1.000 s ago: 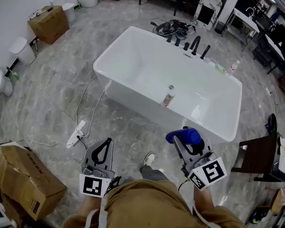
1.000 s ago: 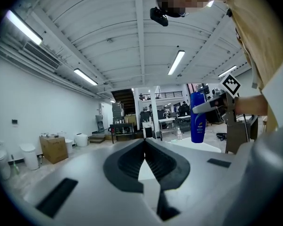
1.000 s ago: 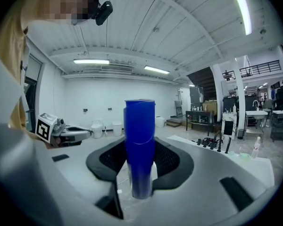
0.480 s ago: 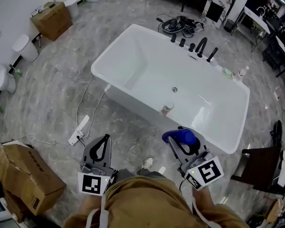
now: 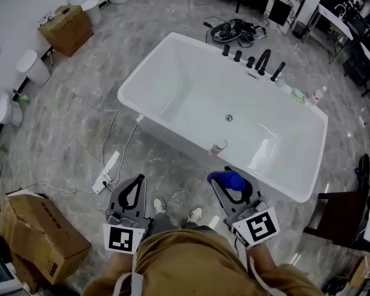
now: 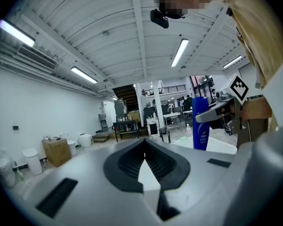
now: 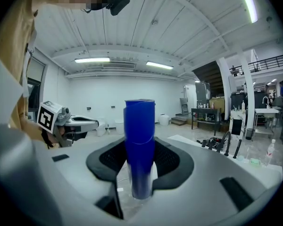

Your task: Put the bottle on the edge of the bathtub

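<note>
Transport step, I judge: am carrying blue bottle (image 5: pixel 228 179) upright, well short of bathtub (image 5: pixel 143 63) rim. My right gripper (image 5: pixel 231 187) jaws partly apart, clamping bottle's sides. My left gripper (image 5: pixel 134 190) jaws together, holding nothing. Next move calling for reaching forward, lowering bottle squarely onto near ledge.

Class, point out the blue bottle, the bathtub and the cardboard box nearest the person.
blue bottle (image 7: pixel 139 145): right gripper view, its body.
bathtub (image 5: pixel 197 97): head view, bare inside surface.
cardboard box (image 5: pixel 43 224): head view, top face.
</note>
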{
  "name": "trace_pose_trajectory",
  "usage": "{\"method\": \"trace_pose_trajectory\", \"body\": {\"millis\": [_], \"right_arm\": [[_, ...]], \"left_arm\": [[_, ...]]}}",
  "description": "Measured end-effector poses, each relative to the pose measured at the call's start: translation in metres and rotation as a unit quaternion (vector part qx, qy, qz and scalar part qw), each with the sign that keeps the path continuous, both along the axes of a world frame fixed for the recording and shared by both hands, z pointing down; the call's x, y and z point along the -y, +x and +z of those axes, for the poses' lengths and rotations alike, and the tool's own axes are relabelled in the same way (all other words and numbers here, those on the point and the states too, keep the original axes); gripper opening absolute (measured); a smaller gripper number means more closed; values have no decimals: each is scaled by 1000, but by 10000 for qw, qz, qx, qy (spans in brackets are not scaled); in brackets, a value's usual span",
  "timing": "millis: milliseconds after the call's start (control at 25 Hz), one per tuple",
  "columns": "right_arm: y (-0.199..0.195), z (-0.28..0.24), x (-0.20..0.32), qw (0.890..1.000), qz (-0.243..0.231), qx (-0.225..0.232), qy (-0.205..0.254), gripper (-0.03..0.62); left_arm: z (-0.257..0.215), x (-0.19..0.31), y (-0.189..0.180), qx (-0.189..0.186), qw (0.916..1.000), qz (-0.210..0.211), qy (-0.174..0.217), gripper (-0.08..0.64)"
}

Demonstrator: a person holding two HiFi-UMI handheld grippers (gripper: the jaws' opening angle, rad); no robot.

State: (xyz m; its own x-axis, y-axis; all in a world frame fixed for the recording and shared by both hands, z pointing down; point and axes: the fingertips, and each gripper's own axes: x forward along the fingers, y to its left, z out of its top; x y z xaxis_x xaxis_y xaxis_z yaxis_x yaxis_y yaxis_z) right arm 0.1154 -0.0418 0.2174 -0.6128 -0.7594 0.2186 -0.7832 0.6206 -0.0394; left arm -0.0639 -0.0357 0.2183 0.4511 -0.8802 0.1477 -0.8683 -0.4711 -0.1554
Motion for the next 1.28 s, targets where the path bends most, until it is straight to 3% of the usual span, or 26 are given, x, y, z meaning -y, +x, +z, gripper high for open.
{"method": "trace_pose_trajectory", "body": {"millis": [400, 680, 880, 1280], "right_arm": [[-25, 31, 42, 9957, 915, -133, 94, 161], [-38, 82, 86, 9887, 1490, -129, 98, 161], [-49, 121, 108, 9858, 1631, -308, 245, 161], [-45, 212, 150, 9763, 2136, -334, -41, 161]], "left_arm": [[25, 51, -29, 25, 9987, 475, -195, 6], [54, 87, -37, 167, 9965, 770, -278, 6], [88, 103, -37, 13, 9954, 867, -412, 6], [165, 142, -20, -68, 9902, 1290, -527, 6]]}}
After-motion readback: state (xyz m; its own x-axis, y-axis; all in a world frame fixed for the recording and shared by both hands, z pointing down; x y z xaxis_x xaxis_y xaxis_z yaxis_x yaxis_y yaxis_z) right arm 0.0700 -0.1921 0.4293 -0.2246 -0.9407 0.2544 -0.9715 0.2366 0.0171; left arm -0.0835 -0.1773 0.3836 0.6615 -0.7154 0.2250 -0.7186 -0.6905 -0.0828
